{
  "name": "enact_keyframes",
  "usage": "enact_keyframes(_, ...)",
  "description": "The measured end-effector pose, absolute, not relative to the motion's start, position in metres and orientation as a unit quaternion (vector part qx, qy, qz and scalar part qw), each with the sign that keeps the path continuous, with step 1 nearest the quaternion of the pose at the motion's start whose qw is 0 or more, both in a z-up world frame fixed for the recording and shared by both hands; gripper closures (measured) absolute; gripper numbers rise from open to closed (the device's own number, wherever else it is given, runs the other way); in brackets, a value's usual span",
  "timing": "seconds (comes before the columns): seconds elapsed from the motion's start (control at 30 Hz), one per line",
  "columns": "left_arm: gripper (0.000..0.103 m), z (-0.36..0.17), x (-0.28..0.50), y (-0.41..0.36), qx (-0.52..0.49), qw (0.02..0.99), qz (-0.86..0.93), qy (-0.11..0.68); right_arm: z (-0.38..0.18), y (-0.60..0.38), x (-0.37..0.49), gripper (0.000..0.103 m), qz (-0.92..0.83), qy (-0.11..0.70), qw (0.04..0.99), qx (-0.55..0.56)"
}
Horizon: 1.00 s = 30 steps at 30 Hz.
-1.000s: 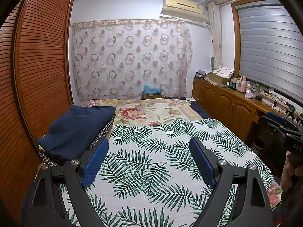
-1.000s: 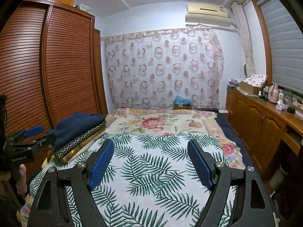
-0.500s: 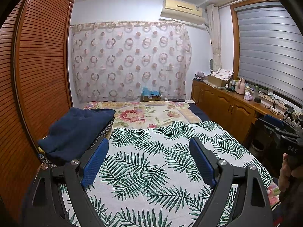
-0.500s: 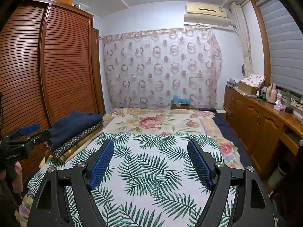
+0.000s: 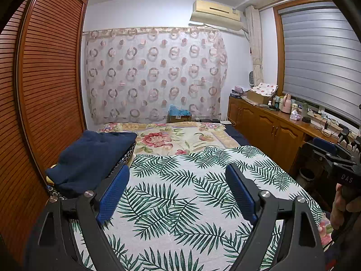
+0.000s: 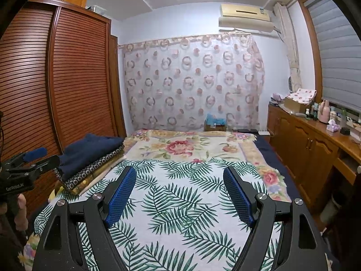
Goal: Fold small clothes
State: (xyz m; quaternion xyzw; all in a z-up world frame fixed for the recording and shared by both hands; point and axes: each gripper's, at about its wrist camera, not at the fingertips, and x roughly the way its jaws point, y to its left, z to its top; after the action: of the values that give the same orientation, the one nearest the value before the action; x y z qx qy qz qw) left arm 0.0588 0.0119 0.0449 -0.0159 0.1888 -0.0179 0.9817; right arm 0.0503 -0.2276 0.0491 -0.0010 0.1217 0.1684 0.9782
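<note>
Bedside stack (image 5: 90,158) — navy garment uppermost

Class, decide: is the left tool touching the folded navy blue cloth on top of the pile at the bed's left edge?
Apart. The right wrist view shows the left tool held beside the folded navy blue cloth, with wardrobe showing between them.

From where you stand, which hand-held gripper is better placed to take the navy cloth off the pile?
Left, probably. The left hand-held gripper is open with the navy cloth just beside its left finger. The right hand-held gripper, also open, sees the pile farther off.
</note>
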Motion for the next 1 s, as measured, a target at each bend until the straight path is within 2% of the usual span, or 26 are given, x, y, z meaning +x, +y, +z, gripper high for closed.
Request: enact_keyframes(1.0, 0.016, 0.0489, 0.0557, 0.0119, -0.019, 0.982, -0.021, 0.187, 0.0477, -0.2335, 0.0505, 0.022, 0.169, 0.121, 0.978, -0.001)
